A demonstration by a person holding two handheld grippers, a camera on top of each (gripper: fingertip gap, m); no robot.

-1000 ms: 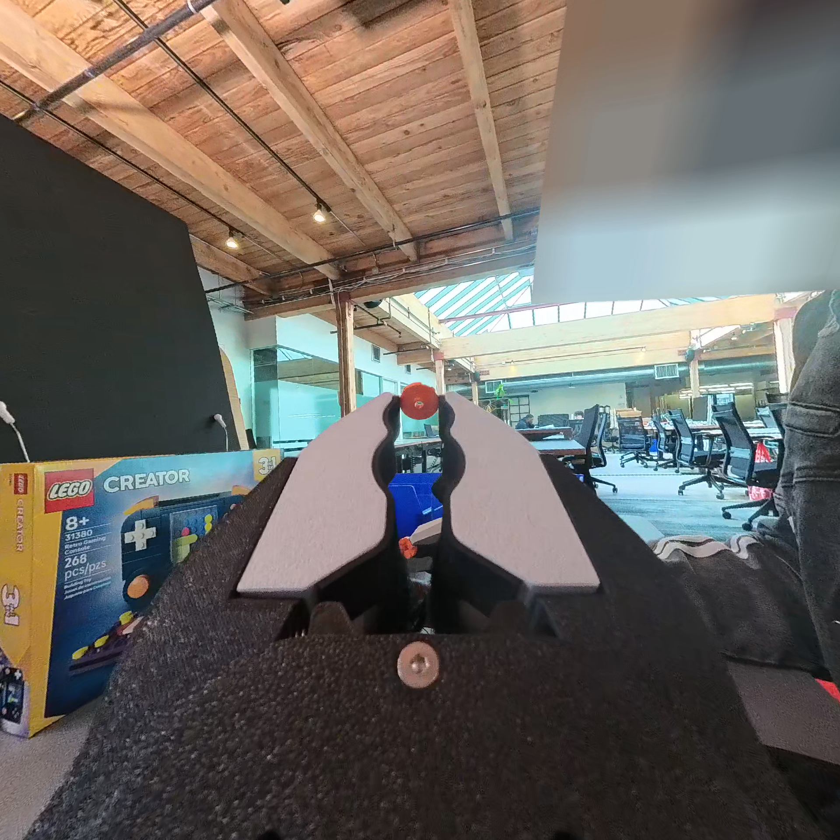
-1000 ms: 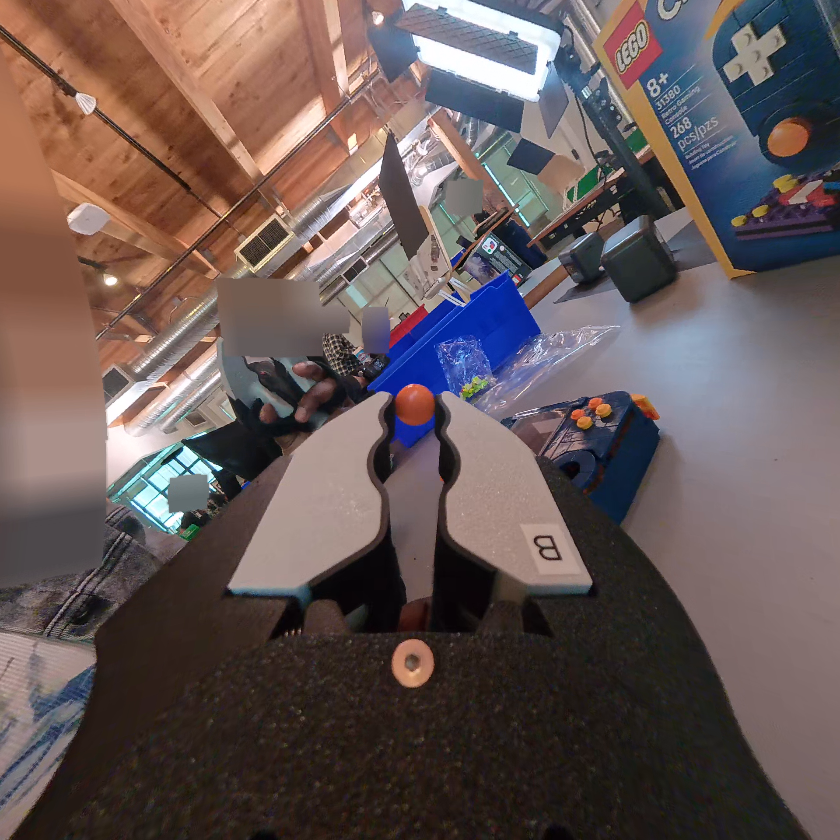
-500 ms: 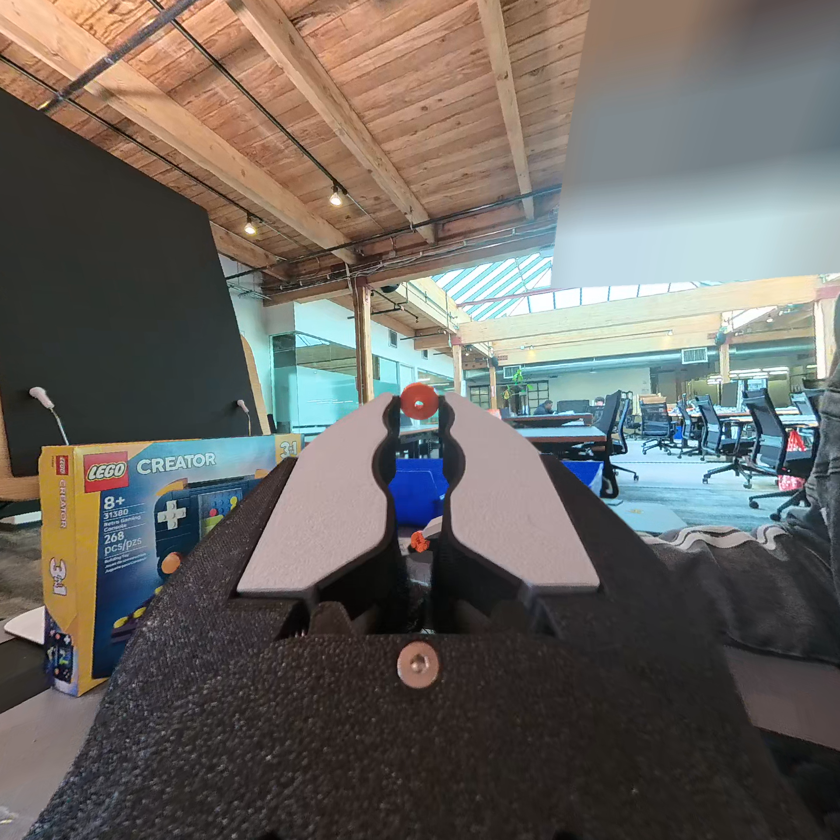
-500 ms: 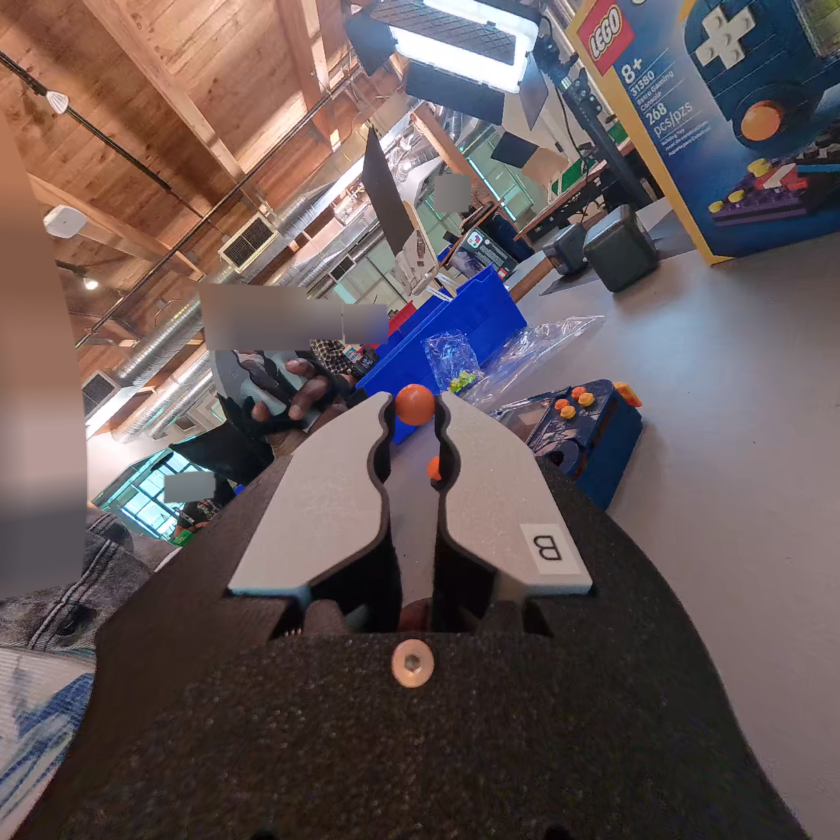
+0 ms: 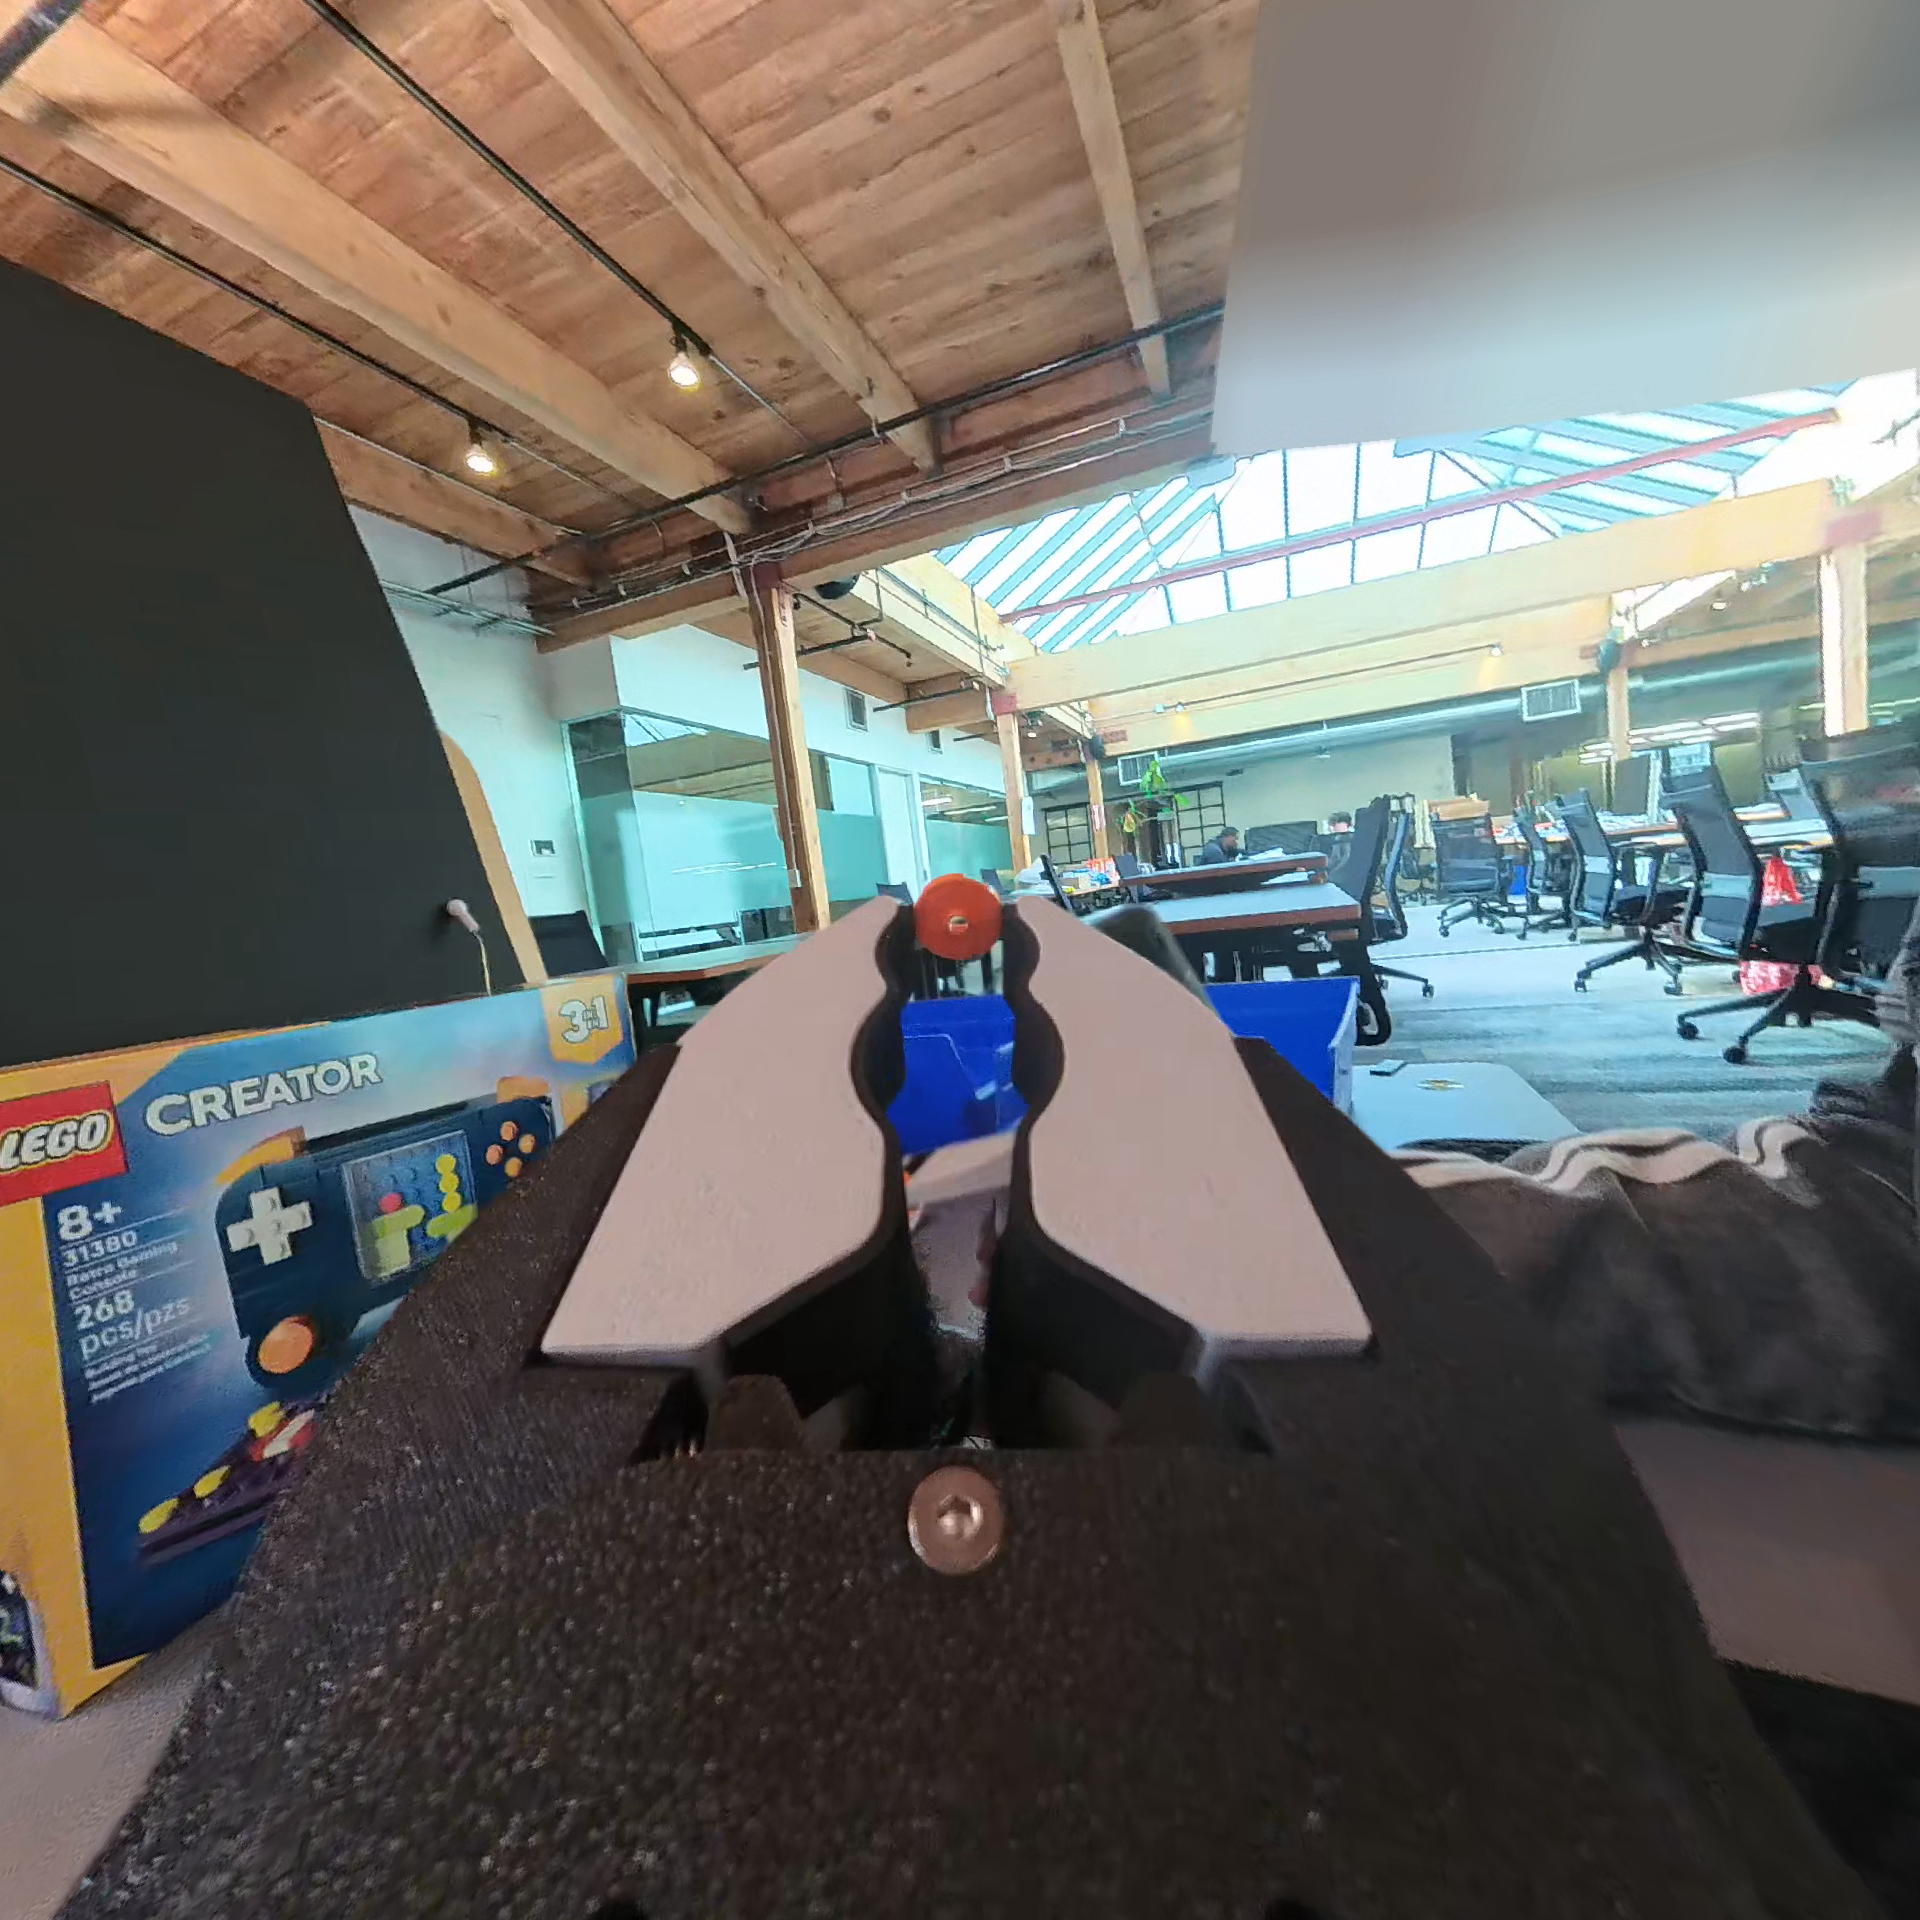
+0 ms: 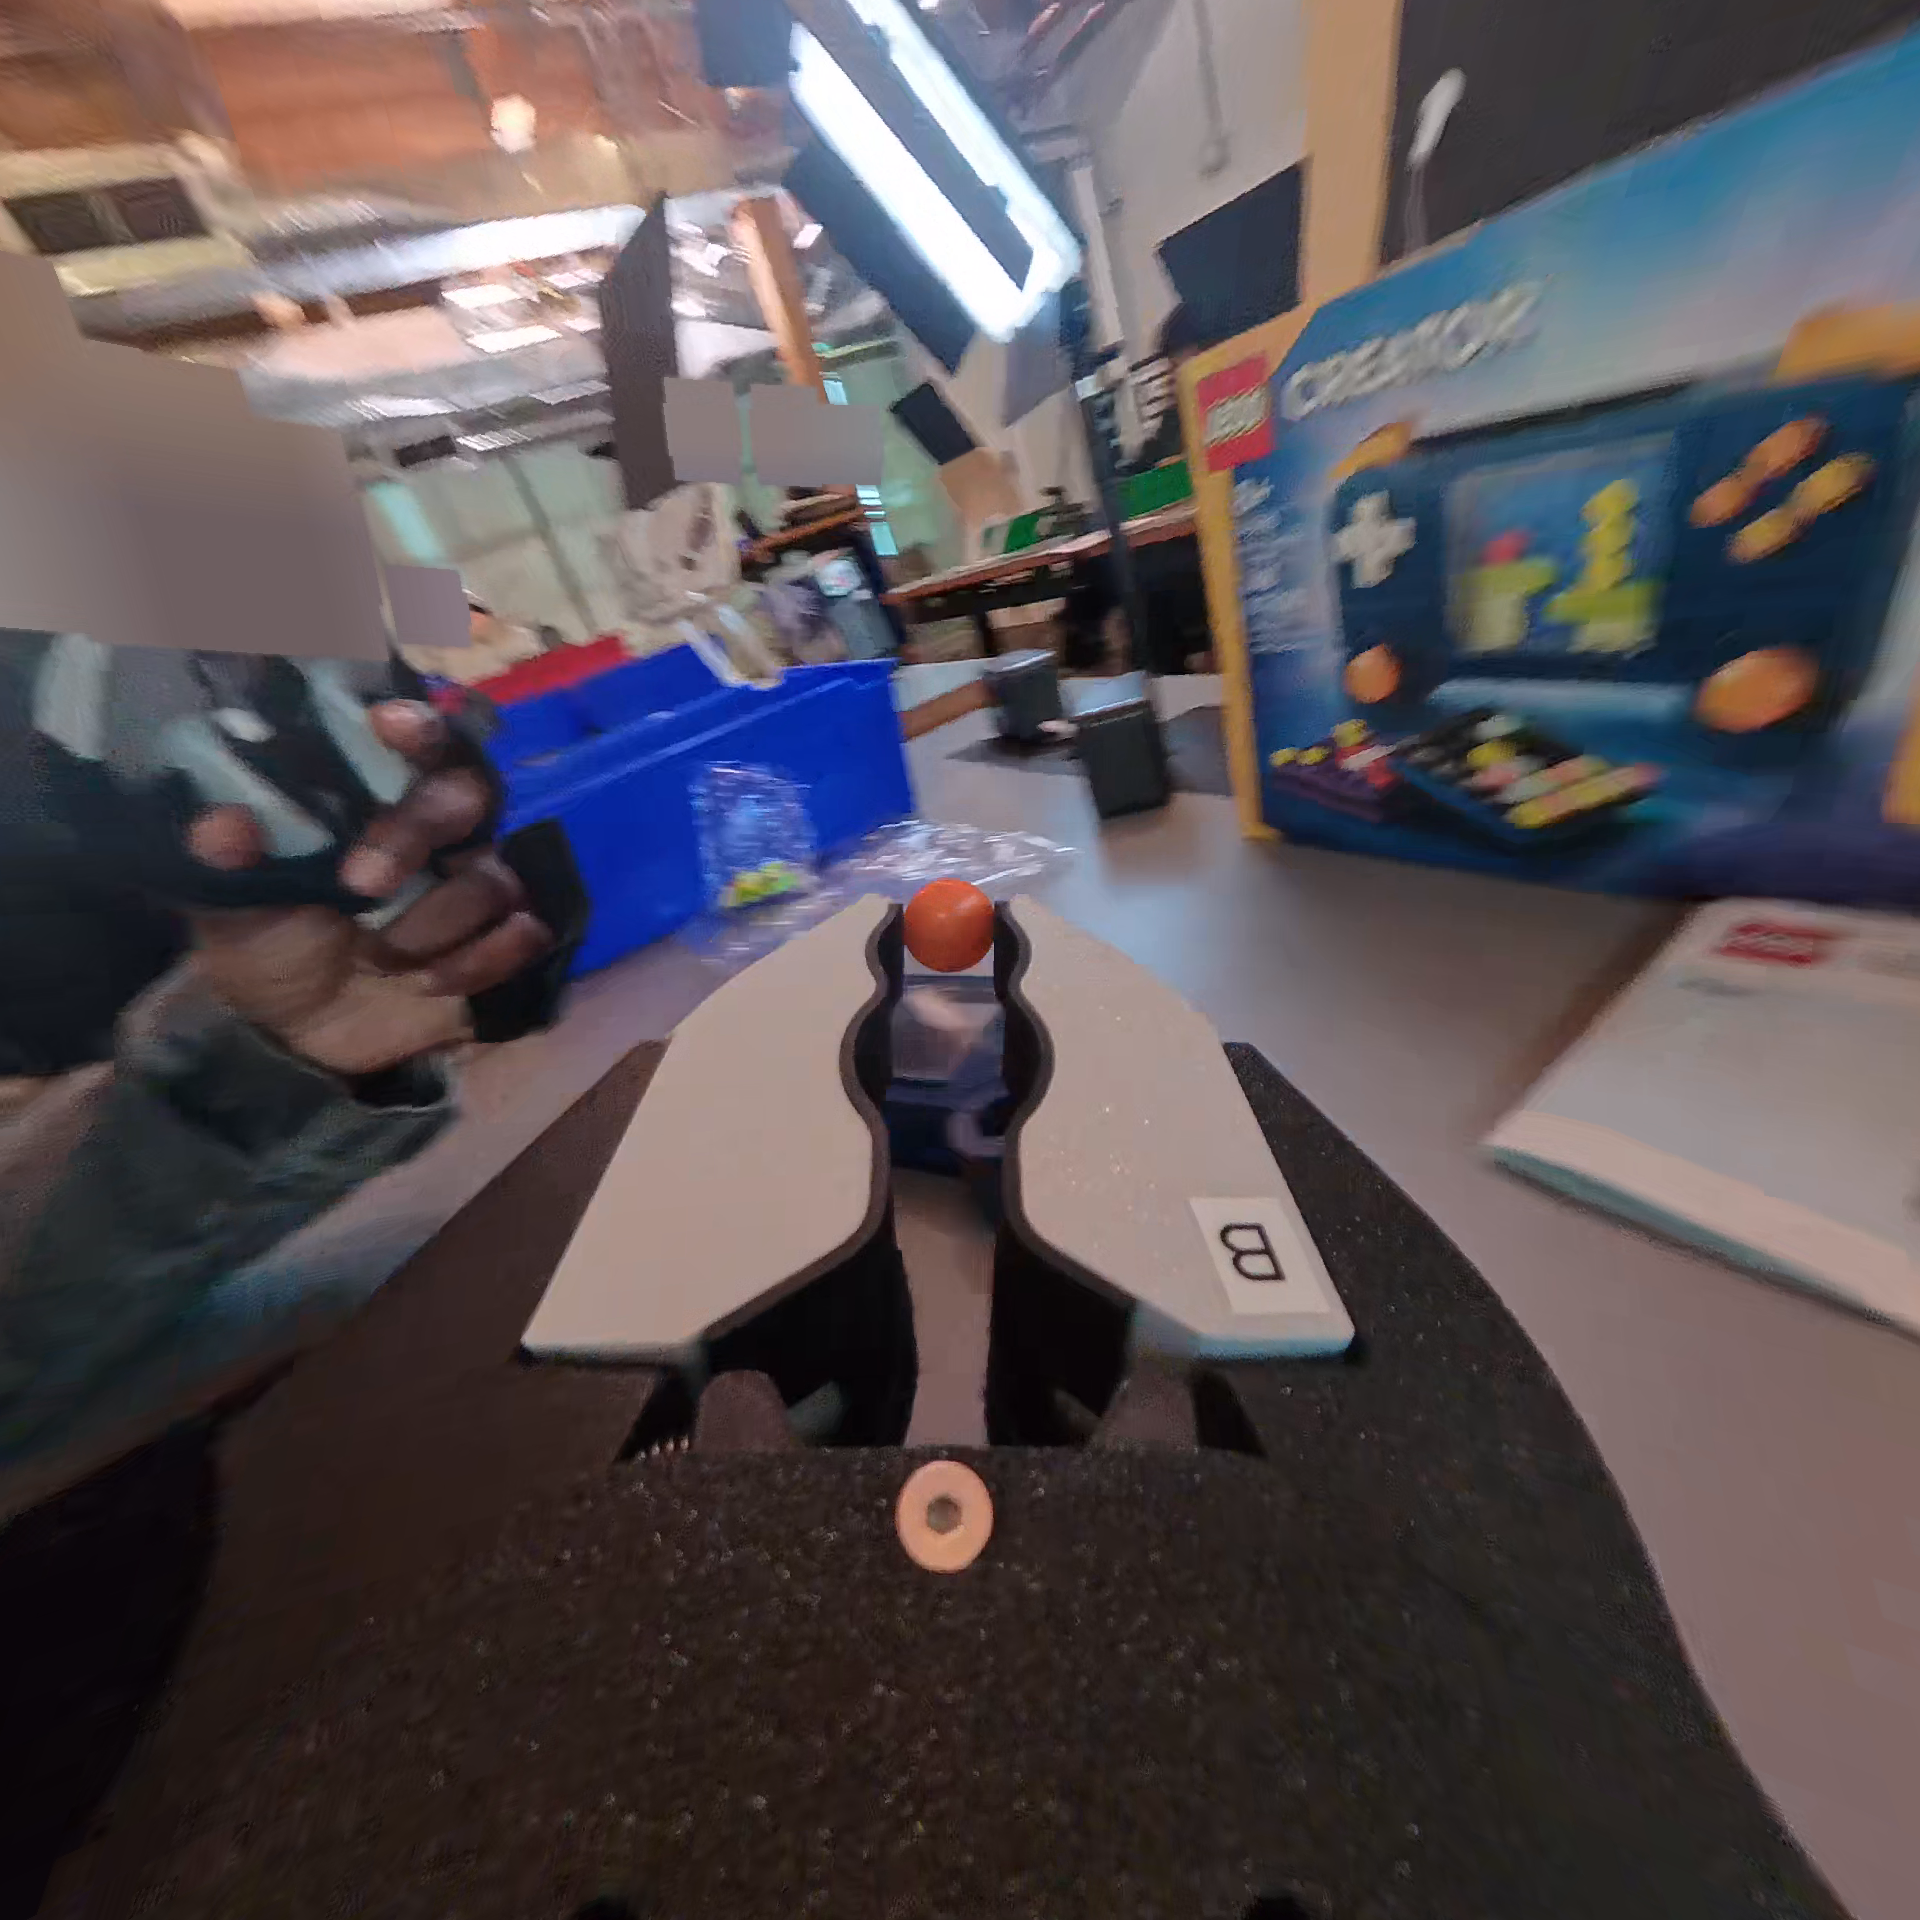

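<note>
Left claw [image 5: 957, 928] is clamped on one small orange round piece [image 5: 957, 930], pinched right at the tips, with a little hole showing in its face. The claw is held up and looking out across the room. One boxed brick set [image 5: 260, 1257] stands on the desk [image 5: 62, 1808] to the left, and two blue bins [image 5: 1283, 1029] sit behind the fingers.

Right claw [image 6: 948, 928] is also gripping one orange ball-shaped piece [image 6: 948, 925] at its tips. This view is pretty blurry. Below and just past the tips there's a dark blue brick build [image 6: 940, 1101], only partly visible through the gap between the fingers. The same box [image 6: 1579, 582] stands at right, one booklet [image 6: 1756, 1101] lies flat on the desk near it, and one clear plastic bag [image 6: 758, 831] with small bits sits in front of a blue bin [image 6: 707, 769]. At left a hand [image 6: 353, 883] holds the other claw's handle. Two small dark blocks [image 6: 1122, 758] sit farther back.
</note>
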